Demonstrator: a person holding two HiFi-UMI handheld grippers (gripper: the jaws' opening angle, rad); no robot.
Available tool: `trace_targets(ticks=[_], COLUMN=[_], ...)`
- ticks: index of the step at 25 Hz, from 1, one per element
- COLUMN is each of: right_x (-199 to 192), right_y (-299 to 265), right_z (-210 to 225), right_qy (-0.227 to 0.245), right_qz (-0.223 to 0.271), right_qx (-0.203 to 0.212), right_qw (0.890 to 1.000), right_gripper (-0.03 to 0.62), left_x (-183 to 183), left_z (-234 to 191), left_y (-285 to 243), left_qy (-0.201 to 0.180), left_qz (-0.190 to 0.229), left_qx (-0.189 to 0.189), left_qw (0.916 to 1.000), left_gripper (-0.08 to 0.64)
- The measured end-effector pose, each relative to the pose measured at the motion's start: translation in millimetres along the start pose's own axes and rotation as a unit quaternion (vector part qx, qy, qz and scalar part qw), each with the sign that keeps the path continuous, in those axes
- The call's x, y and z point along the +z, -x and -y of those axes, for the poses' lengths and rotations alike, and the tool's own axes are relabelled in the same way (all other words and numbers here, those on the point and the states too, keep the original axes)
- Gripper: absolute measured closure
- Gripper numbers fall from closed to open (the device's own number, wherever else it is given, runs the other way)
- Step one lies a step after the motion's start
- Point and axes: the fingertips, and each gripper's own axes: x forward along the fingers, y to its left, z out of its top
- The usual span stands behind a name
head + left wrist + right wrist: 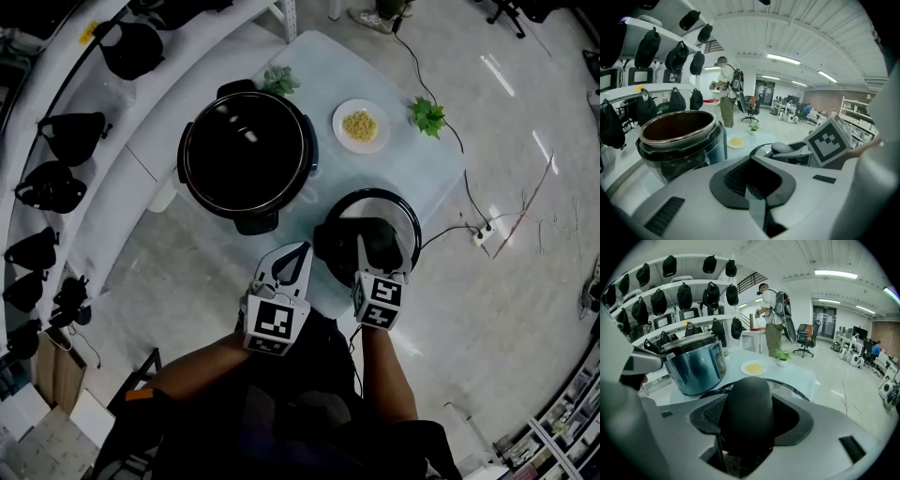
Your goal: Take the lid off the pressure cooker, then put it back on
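Observation:
The pressure cooker stands open on the pale table, its dark pot showing. Its lid lies flat on the table to the cooker's right, near the front edge. My right gripper is shut on the lid's black handle, which fills the jaws in the right gripper view as a black dome. My left gripper hovers just left of the lid, shut with nothing in it. In the left gripper view the cooker is at the left and the lid at the right.
A white plate of yellow food sits behind the lid. Two small green plants stand at the table's far side. A cable and power strip lie on the floor at the right. A person stands far behind.

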Motion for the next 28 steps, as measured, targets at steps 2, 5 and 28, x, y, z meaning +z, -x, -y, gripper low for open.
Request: trace_targets(ticks=[2, 5, 28], right_x=[15.6, 41.2, 222.8], right_y=[14.0, 37.4, 92.5], right_z=[2.1, 4.5, -138.4], right_qy=[0.007, 0.018, 0.263], right_qz=[0.009, 0.027, 0.126], right_qx=[0.011, 0.030, 0.342], right_qw=[1.000, 0.999, 0.894], right_gripper=[0.298, 0.298, 0.298], left_x=[9.3, 26.3, 45.6], left_z=[1.7, -1.6, -102.3], left_y=[9.0, 24.0, 149.0], left_qy=[0.004, 0.004, 0.108], left_qz=[0.010, 0.026, 0.107], left_qx=[0.002, 0.017, 0.203], left_qw=[0.9999, 0.9995, 0.9672], left_gripper=[0.554, 0.554, 0.554])
